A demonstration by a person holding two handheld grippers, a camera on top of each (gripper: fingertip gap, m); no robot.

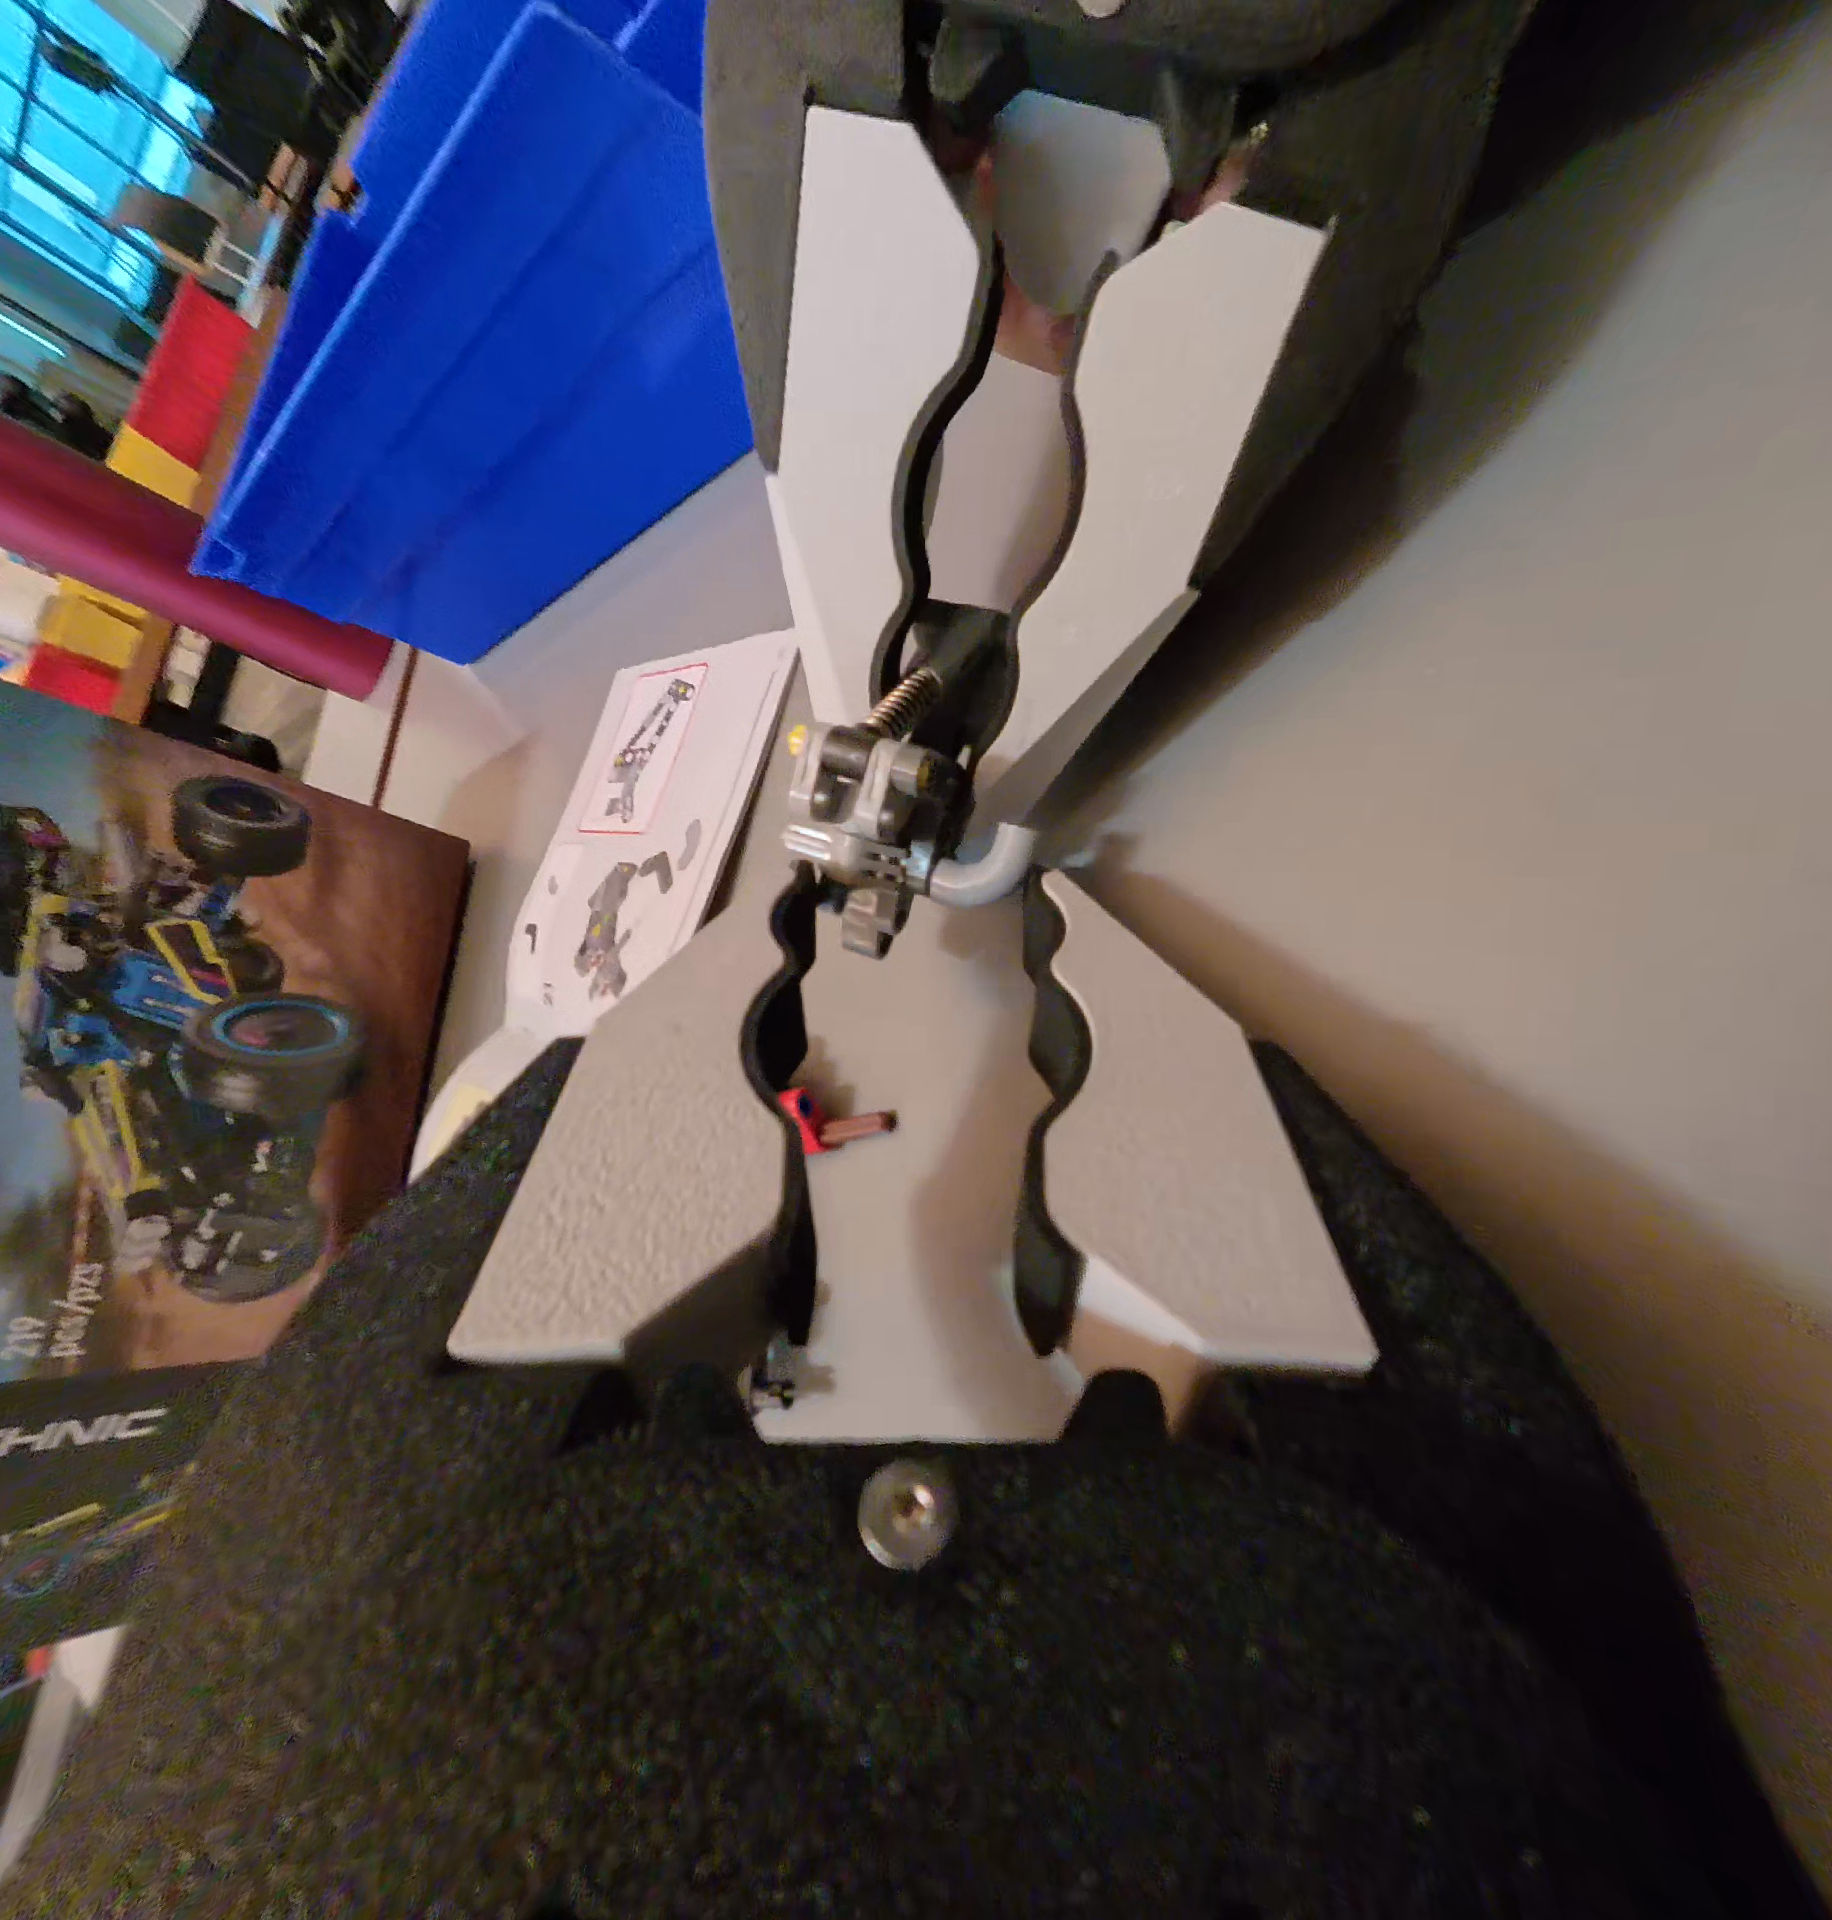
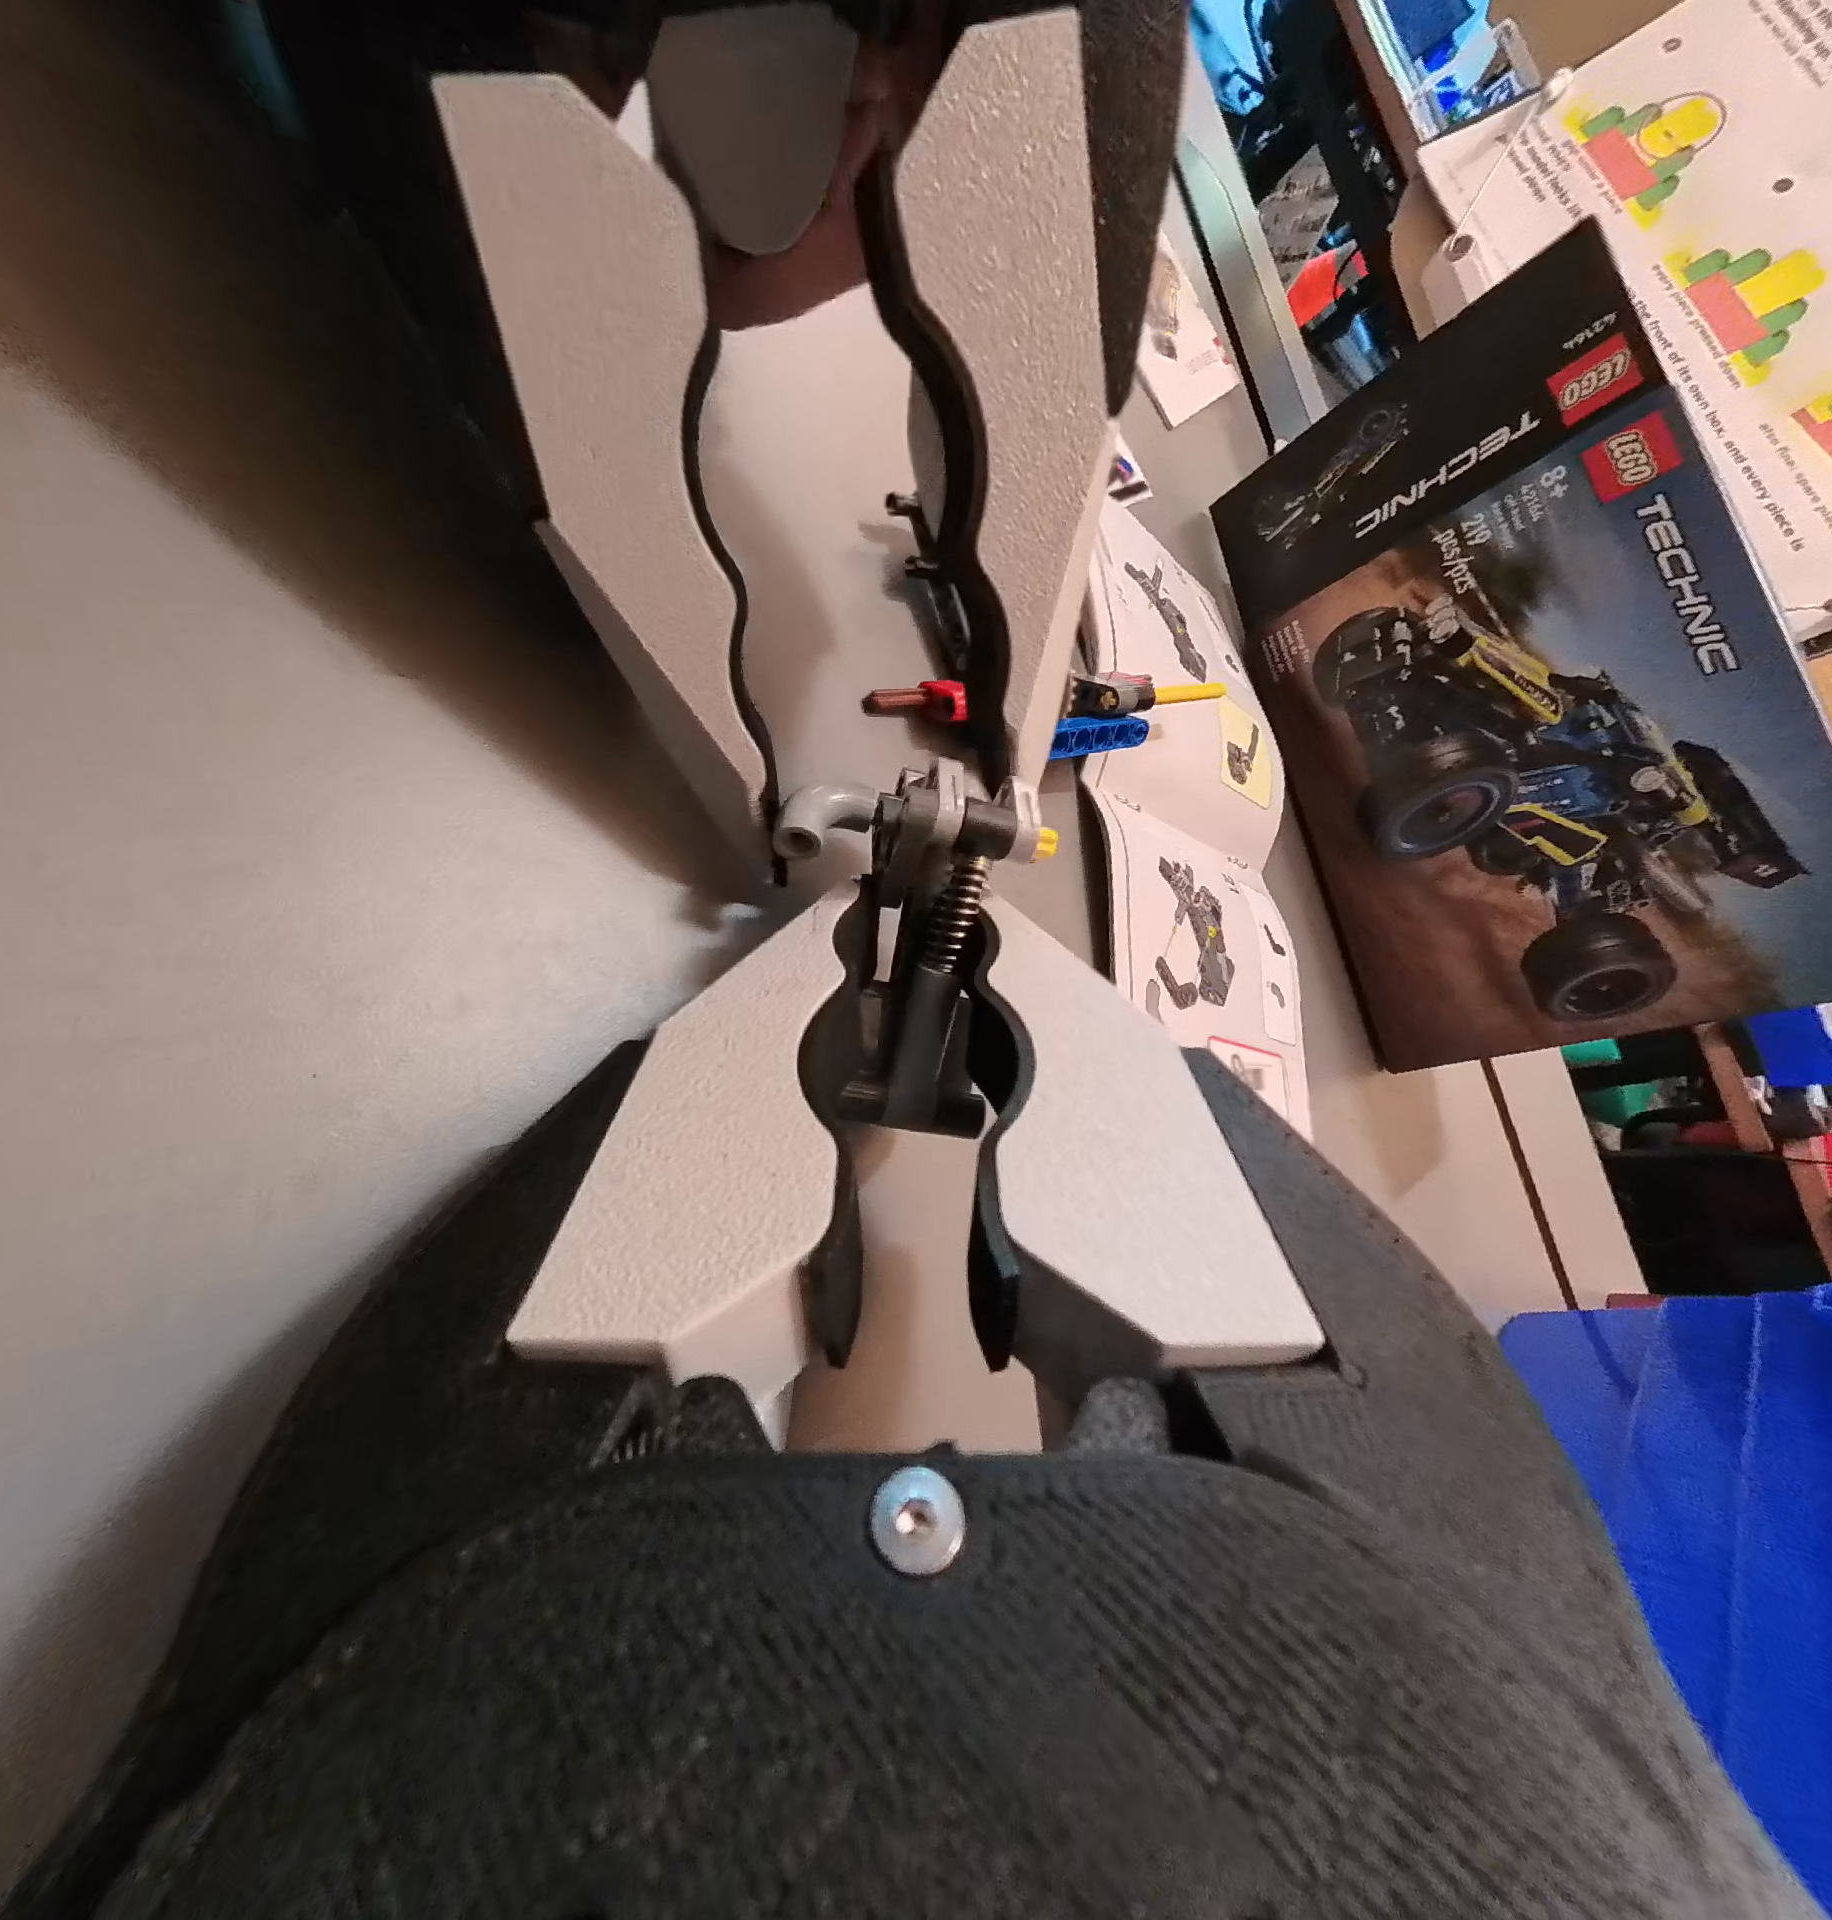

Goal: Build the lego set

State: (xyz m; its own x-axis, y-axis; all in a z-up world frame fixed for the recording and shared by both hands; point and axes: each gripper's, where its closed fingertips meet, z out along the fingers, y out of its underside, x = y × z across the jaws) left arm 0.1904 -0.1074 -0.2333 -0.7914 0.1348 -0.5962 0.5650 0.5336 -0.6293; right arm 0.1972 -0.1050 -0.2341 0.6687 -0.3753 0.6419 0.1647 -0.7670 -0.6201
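Small grey-and-black lego assembly (image 2: 927, 894) with a spring hangs above the bench (image 2: 268, 727), right tool (image 2: 917, 1023) clamped on its black end, left tool (image 1: 912, 935) open at its grey end; risk: misaligned push pops pieces off.

**Your two tools, as they looked**

Your left tool (image 1: 917, 894) had two pale grey, faceted fingers (image 1: 663, 1174) with wavy black rubber lining along their inner edges. They sat in a coarse black, speckled body, with one silver screw (image 1: 904, 1512) at its centre. Your right tool (image 2: 912, 935) matched it: grey wedge fingers (image 2: 704, 1164), black scalloped lining, a woven-looking black body and one silver screw (image 2: 914, 1522).
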